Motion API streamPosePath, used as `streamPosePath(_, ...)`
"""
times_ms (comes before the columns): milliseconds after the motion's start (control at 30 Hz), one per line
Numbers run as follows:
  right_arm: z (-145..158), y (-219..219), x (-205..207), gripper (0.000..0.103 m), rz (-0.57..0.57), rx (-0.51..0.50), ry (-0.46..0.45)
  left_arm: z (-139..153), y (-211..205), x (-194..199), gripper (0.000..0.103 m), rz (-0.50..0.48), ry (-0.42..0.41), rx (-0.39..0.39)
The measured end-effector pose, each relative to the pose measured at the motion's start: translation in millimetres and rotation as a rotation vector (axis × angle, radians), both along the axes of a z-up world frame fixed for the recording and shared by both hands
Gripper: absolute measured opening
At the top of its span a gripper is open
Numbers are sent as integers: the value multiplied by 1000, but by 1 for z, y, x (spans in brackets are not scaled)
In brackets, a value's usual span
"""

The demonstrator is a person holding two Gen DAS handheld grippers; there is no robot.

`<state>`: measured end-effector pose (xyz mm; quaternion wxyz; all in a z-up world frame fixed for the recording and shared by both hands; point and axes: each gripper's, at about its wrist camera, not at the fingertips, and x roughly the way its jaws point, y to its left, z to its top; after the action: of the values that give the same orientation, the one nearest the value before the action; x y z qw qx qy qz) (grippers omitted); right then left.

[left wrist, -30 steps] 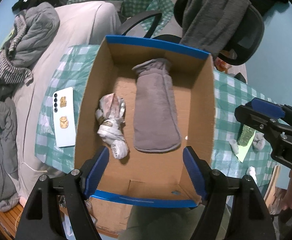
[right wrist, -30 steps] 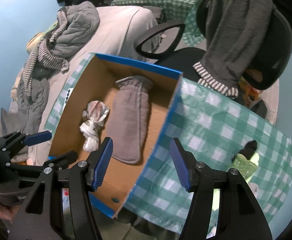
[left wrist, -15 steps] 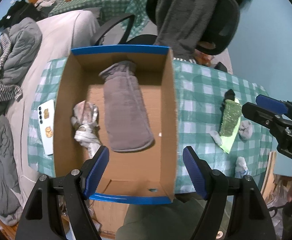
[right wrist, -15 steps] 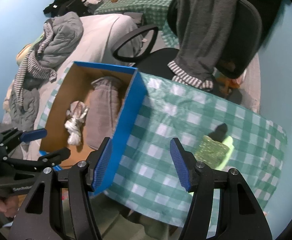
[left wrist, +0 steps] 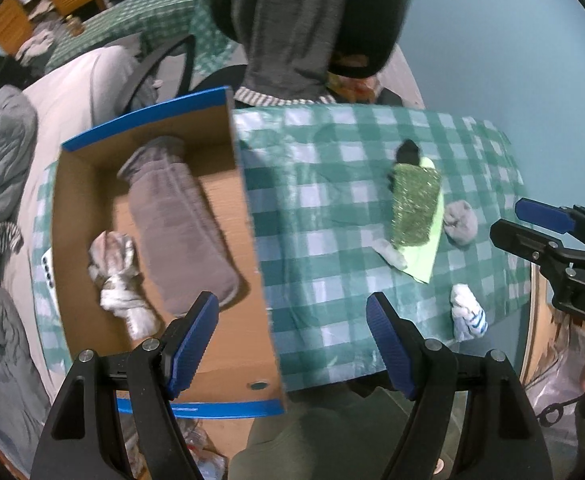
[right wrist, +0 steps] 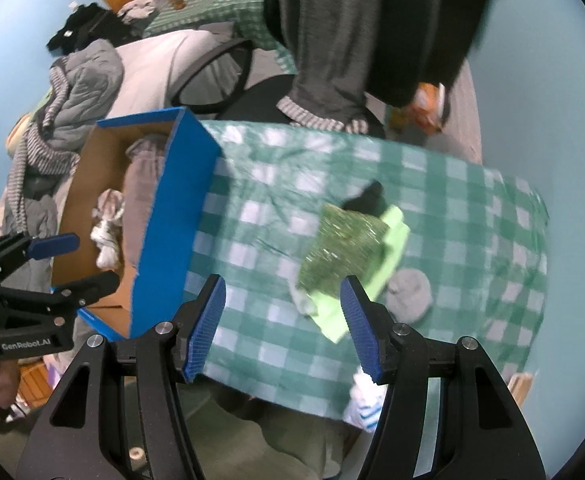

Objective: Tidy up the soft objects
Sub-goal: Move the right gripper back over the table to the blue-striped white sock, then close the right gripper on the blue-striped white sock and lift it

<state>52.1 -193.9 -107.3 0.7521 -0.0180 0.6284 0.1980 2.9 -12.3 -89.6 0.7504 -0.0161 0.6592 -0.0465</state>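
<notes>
— Now between picks: left gripper (left wrist: 292,338) and right gripper (right wrist: 282,322) gaping, holding nothing, near the cardboard box (left wrist: 248,216).

— Right of the box, beyond: glittery green cloth (right wrist: 342,246), grey bundle (right wrist: 408,290). Next: descend, pinch, carry boxward.

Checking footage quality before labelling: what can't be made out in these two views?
- Phone, left view: mostly hidden behind the box wall.
- Black item, both views: partly under the green cloth, blurred.
- White sock, right view: partly behind the right gripper.
</notes>
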Motion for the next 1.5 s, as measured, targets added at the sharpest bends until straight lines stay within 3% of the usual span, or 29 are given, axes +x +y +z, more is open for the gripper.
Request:
streamPosePath(400,-40,-65,-25,60,-118,-34,57,-24,-53,3,78,-134,44,14)
streamPosePath(700,-89,-90,-50,60,-160,-48,157,-47,-86,1,78,-216,87,36)
streamPosePath(933,-124,-99,-67,60,-164,-54,220,-66,-101,-2,78,-239,115,29)
streamPosePath(1500,-160,-88,-79,60,-95,-110,235,-105,-110,-2,78,-210,171,23)
